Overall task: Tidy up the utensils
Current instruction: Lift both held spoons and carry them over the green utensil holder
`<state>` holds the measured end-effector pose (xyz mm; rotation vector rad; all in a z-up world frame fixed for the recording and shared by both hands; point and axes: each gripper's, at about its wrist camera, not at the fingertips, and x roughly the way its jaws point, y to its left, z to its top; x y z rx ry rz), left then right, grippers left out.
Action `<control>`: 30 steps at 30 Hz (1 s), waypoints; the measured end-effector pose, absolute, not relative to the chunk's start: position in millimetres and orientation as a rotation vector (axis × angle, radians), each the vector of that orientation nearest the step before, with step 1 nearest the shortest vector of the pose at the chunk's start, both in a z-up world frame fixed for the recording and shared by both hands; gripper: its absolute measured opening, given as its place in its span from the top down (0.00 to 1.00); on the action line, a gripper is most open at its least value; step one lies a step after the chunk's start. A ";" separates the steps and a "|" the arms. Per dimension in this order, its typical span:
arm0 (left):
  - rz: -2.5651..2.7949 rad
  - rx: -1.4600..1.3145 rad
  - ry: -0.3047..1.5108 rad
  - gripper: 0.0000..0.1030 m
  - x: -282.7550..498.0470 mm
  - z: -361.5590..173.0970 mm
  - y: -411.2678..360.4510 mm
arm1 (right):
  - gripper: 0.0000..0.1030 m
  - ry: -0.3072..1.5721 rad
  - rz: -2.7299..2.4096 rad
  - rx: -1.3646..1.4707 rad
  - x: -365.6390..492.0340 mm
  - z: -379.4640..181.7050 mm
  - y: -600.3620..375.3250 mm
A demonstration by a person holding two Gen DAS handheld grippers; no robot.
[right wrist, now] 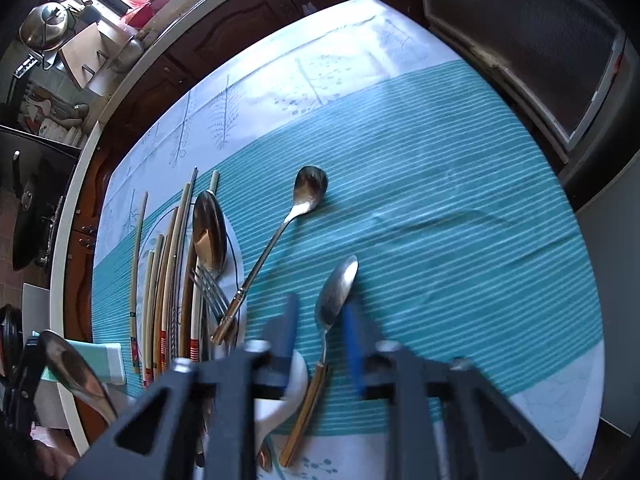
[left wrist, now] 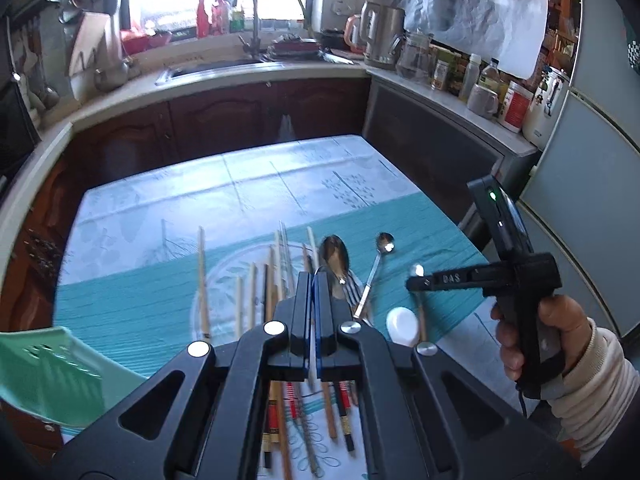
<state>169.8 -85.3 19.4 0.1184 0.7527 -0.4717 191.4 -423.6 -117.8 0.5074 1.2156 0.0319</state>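
Observation:
My left gripper (left wrist: 313,280) is shut on a large metal spoon (left wrist: 335,258) and holds it above the table; the same spoon shows at the far left of the right wrist view (right wrist: 76,368). My right gripper (right wrist: 320,312) is open, its blue fingers (right wrist: 354,344) straddling a wooden-handled spoon (right wrist: 336,292) on the teal cloth. It also shows in the left wrist view (left wrist: 416,282). Several chopsticks (right wrist: 160,280), a big spoon (right wrist: 210,232), a fork (right wrist: 208,284), a long metal spoon (right wrist: 280,232) and a white ceramic spoon (right wrist: 296,376) lie to the left.
A green plastic basket (left wrist: 48,376) sits at the table's left front corner. The teal and white tablecloth (right wrist: 460,200) covers the table. Kitchen counter with sink (left wrist: 216,68), kettles and jars (left wrist: 480,88) runs behind and to the right.

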 end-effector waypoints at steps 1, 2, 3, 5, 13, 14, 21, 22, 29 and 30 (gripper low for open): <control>-0.460 0.124 0.740 1.00 168.2 23.3 -82.7 | 0.96 1.214 0.045 0.518 191.5 -118.7 -423.9; -0.440 0.131 0.718 1.00 165.4 29.3 -78.4 | 0.97 1.207 0.051 0.517 190.6 -118.2 -422.9; -0.423 0.139 0.699 1.00 163.1 34.7 -75.0 | 0.97 1.203 0.046 0.503 189.4 -117.0 -421.1; -0.367 0.166 0.641 1.00 155.6 49.5 -65.1 | 0.97 1.185 0.053 0.477 184.4 -111.9 -415.8; -0.145 0.264 0.398 1.00 114.7 119.7 -10.3 | 0.98 0.983 0.145 0.234 153.6 -43.7 -358.9; -0.110 0.281 0.369 1.00 109.2 127.3 -2.1 | 0.98 0.935 0.176 0.200 147.3 -29.3 -345.0; 0.074 0.371 0.246 1.00 88.0 144.7 52.9 | 0.98 0.665 0.338 0.073 118.7 34.7 -271.9; 0.093 0.382 0.239 1.00 86.8 141.6 60.9 | 0.98 0.628 0.355 0.063 116.3 40.8 -261.8; 0.111 0.441 0.217 1.00 87.3 98.0 87.9 | 0.98 0.508 0.442 0.092 119.0 63.5 -212.4; 0.094 0.452 0.208 1.00 86.8 89.9 90.5 | 0.98 0.500 0.447 0.096 119.9 63.3 -209.7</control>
